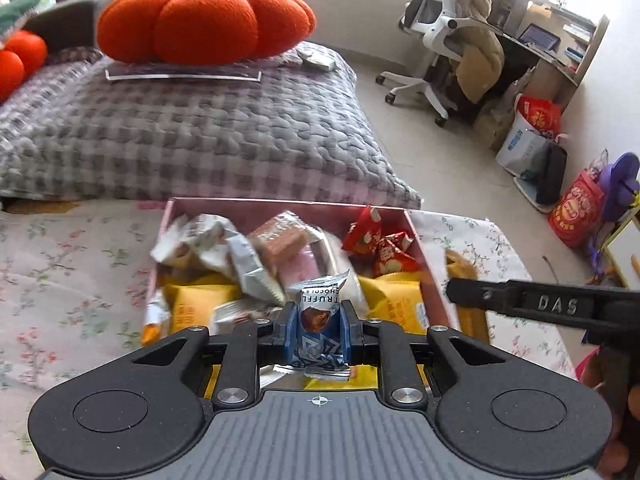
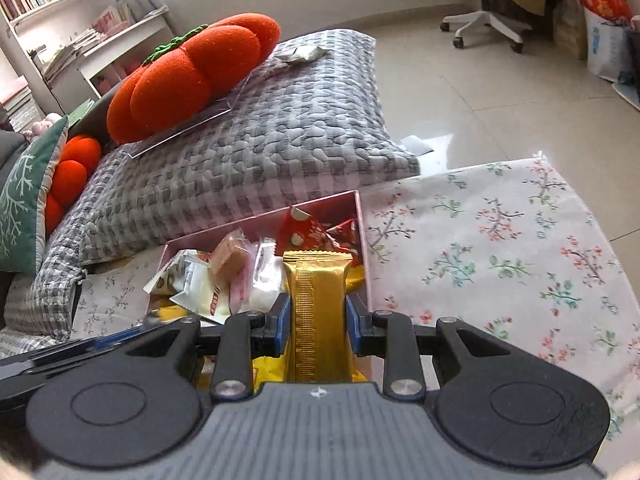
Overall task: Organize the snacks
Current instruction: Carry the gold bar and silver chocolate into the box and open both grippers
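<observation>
A pink box full of wrapped snacks sits on a floral cloth; it also shows in the right wrist view. My left gripper is shut on a blue and silver truffle chocolate packet, held over the near part of the box. My right gripper is shut on a long gold snack bar, held over the box's near right corner. The box holds yellow packets, red packets, silver wrappers and a pink wafer. The right gripper's arm shows at the right of the left wrist view.
A grey checked cushion lies behind the box with an orange pumpkin plush on it. The floral cloth spreads to the right of the box. An office chair and bags stand on the tiled floor.
</observation>
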{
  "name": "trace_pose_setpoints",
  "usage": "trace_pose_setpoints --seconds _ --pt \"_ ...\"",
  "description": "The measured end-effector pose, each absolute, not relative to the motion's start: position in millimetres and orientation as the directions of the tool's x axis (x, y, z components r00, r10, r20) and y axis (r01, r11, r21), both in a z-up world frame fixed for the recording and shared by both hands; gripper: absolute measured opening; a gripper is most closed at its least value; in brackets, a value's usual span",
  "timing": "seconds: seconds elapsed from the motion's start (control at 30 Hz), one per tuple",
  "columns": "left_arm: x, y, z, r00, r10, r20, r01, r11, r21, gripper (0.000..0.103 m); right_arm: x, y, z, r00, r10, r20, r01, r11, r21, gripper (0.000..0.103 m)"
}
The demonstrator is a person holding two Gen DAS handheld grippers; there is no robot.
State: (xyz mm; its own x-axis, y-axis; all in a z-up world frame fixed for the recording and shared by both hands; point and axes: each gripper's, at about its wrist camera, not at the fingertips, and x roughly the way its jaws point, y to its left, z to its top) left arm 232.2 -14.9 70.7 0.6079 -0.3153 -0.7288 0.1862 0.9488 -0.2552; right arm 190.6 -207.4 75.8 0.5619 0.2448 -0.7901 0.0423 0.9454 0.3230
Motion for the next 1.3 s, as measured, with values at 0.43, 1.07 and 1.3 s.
trace_pose_setpoints --seconds 0.43,1.07,1.3 --pt "243.6 3.4 60.6 0.611 -0.332 -0.719 0.167 0.942 -0.293 0.025 206.4 -185.4 71.5 0.565 0.255 -0.784 -0.021 0.955 0.296 0.026" --pt "234.9 64.3 69.6 0.640 -0.199 -0.743 -0.007 0.964 -0.264 0.046 224.2 -143.9 67.2 0.597 0.310 -0.740 -0.119 0.946 0.301 0.056" --pt "205.3 51.5 80.1 0.627 -0.123 -0.769 0.016 0.989 -0.145 0.051 199.2 -174.1 82.8 0.588 0.303 -0.750 -0.003 0.928 0.373 0.057"
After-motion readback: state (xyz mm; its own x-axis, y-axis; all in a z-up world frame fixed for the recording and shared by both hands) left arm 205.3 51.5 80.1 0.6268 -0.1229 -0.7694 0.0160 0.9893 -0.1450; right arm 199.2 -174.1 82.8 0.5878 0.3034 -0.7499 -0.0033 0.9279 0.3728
